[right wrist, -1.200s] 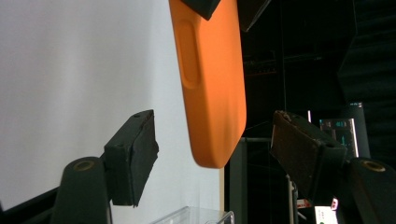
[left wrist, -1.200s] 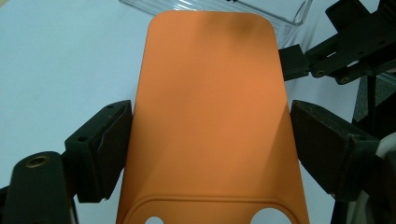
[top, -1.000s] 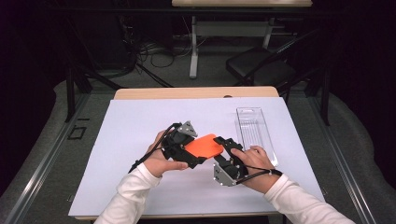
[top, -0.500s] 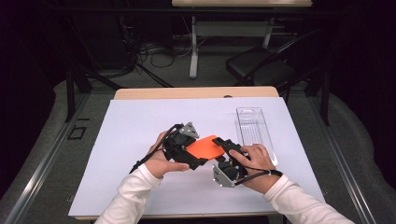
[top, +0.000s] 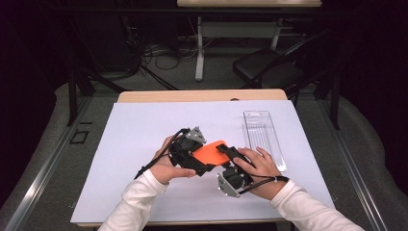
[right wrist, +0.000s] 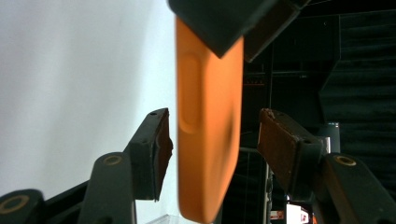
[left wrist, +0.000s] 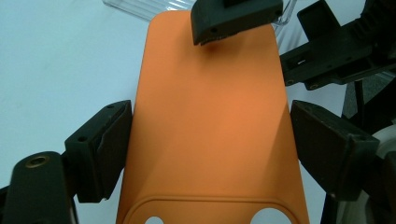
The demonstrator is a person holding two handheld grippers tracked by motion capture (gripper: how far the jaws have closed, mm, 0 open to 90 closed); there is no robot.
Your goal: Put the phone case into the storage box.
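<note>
An orange phone case hangs just above the white table sheet between both hands. My left gripper is shut on it, its pads pressed on the case's two long sides. My right gripper reaches in from the case's far end. In the right gripper view the case stands edge-on between my right gripper's jaws. Those jaws have just been closing, and a gap remains on each side. One right jaw tip lies over the case's far end in the left gripper view.
A clear plastic tray lies on the white sheet at the right, close behind the right hand. The wooden table edge runs along the back. A chair and cables stand on the floor beyond.
Both hands and the orange case stay where they were. In the high view the right gripper's fingers sit slightly closer around the case's end.
</note>
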